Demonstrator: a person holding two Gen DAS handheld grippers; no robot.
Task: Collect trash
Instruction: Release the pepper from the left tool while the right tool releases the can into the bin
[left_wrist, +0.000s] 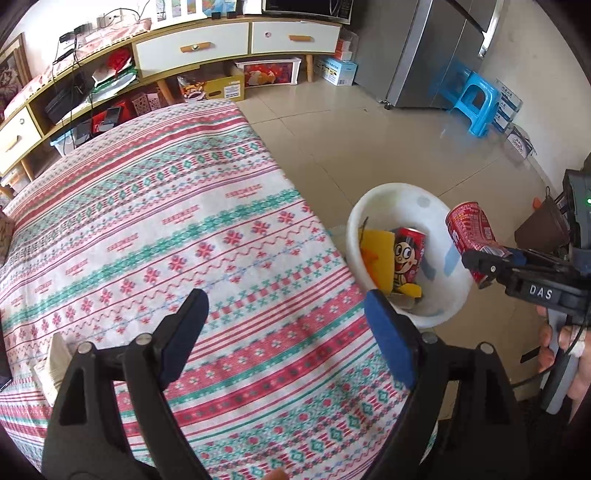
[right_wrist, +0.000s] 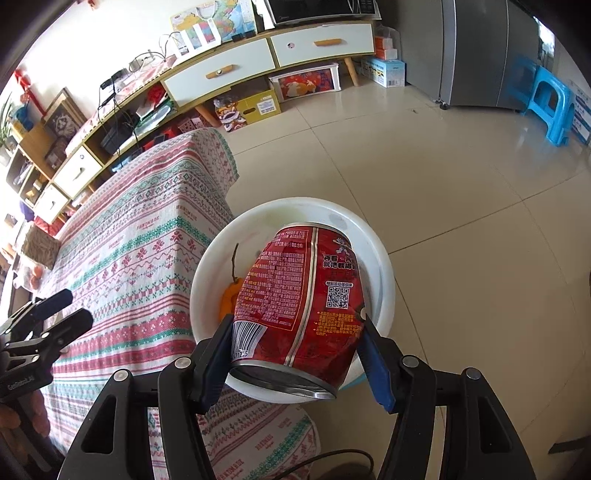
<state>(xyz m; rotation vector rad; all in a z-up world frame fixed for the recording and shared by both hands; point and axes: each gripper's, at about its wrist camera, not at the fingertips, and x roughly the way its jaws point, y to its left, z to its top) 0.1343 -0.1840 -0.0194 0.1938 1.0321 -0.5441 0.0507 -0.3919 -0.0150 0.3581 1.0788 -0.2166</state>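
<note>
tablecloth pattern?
Tablecloth: white with red and teal bands of knit-style geometric motifs. Shows best in the left wrist view.

Pale glossy floor tiles (right_wrist: 461, 177) spread out from the table (left_wrist: 155, 229) with its red-and-green patterned cloth. Beyond the table a long low cabinet (left_wrist: 221, 48) with white drawers lines the white wall; right of it stand a steel fridge (left_wrist: 436, 51) and a blue plastic stool (left_wrist: 476, 103).
</note>
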